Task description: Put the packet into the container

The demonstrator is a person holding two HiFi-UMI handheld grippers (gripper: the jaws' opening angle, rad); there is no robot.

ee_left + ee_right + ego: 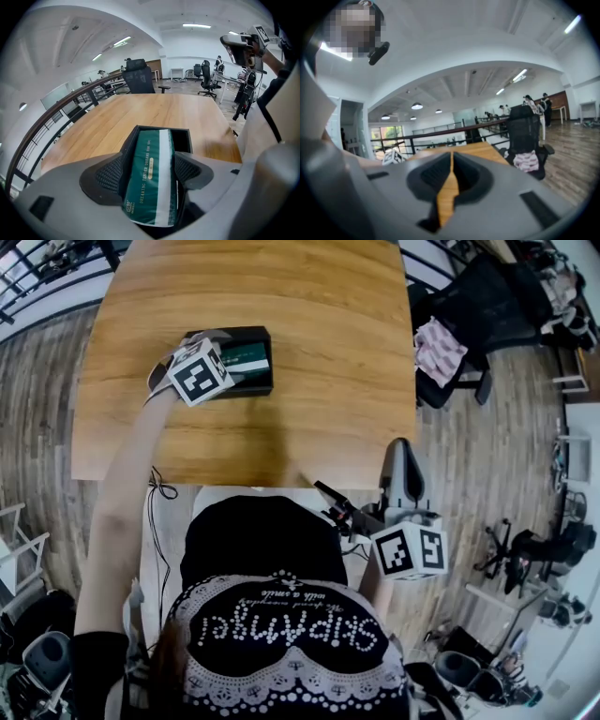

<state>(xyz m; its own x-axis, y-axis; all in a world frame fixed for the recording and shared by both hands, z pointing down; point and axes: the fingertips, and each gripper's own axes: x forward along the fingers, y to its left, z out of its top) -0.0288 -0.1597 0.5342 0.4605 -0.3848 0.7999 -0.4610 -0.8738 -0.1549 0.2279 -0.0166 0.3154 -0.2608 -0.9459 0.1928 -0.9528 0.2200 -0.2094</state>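
Note:
In the left gripper view a dark green packet (151, 180) with a white stripe lies between my left gripper's (150, 171) pads, which press on both its sides. Its far end reaches into the black open container (161, 129) on the wooden table. From the head view the left gripper (228, 367) is over the container (258, 334), with the packet (247, 359) showing inside its rim. My right gripper (401, 451) hangs off the table's near right edge, close to the person's body. Its jaws (451, 176) are shut, with only a thin slit between them and nothing held.
The wooden table (319, 352) carries only the container. A black office chair (473, 310) with a pink cloth (439, 351) stands to the table's right. A railing (56, 115) runs along the table's far left side. Wooden floor surrounds the table.

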